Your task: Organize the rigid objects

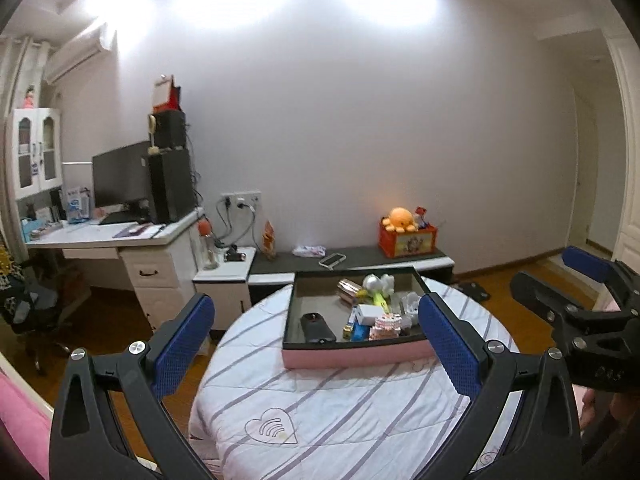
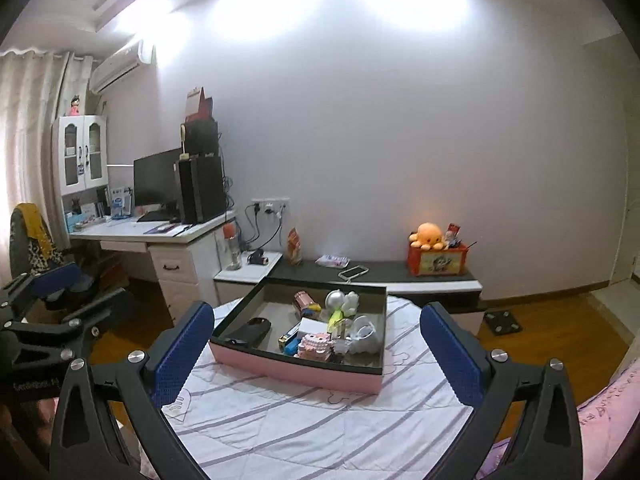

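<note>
A shallow pink box (image 1: 356,354) (image 2: 296,372) with a dark inside sits on a round table with a striped white cloth (image 1: 320,408) (image 2: 304,420). Inside lie a black oval case (image 1: 318,327) (image 2: 250,330), a white block (image 1: 370,313), a pink toy (image 1: 385,326) (image 2: 316,346), a silver ball (image 1: 372,281) (image 2: 335,300) and other small items. My left gripper (image 1: 318,344) is open, held back from the box with nothing between its fingers. My right gripper (image 2: 318,346) is open too, equally empty. Each shows at the other view's edge.
A white desk (image 1: 112,236) (image 2: 160,232) with a monitor and a black computer tower stands at the left wall. A low dark shelf (image 1: 360,260) (image 2: 384,272) behind the table bears an orange box with a plush octopus (image 1: 400,218) (image 2: 428,234). Wooden floor surrounds the table.
</note>
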Available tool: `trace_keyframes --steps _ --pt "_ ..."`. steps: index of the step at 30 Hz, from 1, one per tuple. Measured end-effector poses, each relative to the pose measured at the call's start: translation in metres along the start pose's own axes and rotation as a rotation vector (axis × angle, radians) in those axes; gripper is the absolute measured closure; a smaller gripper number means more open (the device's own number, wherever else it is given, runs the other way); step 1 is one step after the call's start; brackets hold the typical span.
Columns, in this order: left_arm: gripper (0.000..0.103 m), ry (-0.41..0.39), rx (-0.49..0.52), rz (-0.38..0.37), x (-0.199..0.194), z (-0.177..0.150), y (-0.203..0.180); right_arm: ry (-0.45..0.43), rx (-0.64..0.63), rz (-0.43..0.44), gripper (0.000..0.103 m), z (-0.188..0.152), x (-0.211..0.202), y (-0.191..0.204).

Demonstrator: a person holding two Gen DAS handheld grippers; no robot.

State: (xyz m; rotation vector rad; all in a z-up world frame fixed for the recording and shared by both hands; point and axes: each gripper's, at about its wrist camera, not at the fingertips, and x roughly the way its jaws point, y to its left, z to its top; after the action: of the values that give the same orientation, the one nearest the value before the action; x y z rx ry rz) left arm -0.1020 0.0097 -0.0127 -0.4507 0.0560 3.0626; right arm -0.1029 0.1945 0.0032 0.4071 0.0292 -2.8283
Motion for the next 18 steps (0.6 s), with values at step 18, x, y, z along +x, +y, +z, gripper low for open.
trace_keyframes --steps 18 --pt "0.000 -0.179 0.010 0.074 -0.079 0.009 -0.007 -0.160 -0.053 -0.020 0.000 0.009 -0.075 0.028"
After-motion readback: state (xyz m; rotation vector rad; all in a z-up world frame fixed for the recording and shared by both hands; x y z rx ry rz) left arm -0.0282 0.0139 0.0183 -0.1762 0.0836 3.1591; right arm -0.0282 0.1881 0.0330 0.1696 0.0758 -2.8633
